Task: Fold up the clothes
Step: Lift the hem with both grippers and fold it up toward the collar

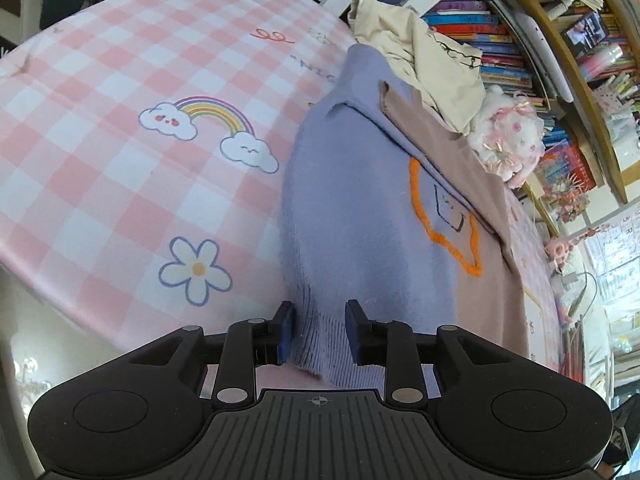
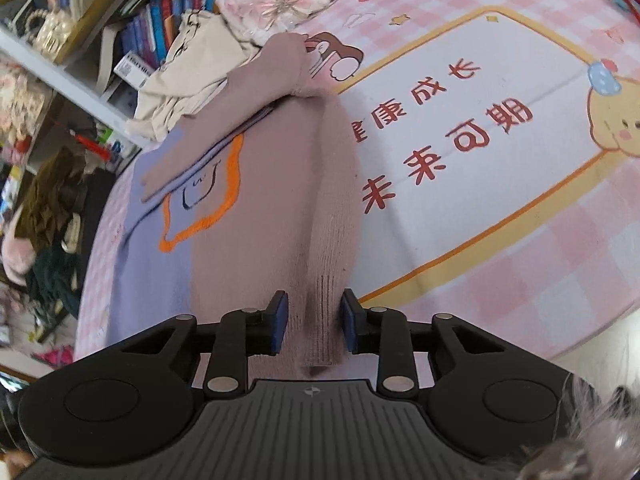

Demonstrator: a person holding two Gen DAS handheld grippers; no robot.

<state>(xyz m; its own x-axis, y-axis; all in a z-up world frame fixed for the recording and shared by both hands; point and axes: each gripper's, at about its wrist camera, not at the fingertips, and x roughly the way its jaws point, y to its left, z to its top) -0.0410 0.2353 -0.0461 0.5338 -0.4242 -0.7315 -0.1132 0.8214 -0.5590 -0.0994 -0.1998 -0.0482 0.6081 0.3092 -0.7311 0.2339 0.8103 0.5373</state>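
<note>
A knit sweater, lavender-blue [image 1: 352,208] on one half and mauve [image 2: 264,216] on the other, lies partly folded on the table with an orange outline motif [image 1: 444,220] on its front. A mauve sleeve [image 2: 240,120] is folded across the chest. My left gripper [image 1: 320,332] is shut on the ribbed blue hem [image 1: 320,344], which fills the gap between its blue pads [image 1: 286,332]. My right gripper [image 2: 312,328] is shut on a bunched mauve fold with ribbed edge [image 2: 324,320] at the sweater's other side.
The table wears a pink checked cloth [image 1: 120,152] with rainbow and flower prints and a white panel with red characters [image 2: 460,152]. A cream garment [image 1: 424,56], a plush toy [image 1: 508,136] and bookshelves [image 1: 500,40] crowd the far edge. The table's near edge [image 1: 80,320] is close by.
</note>
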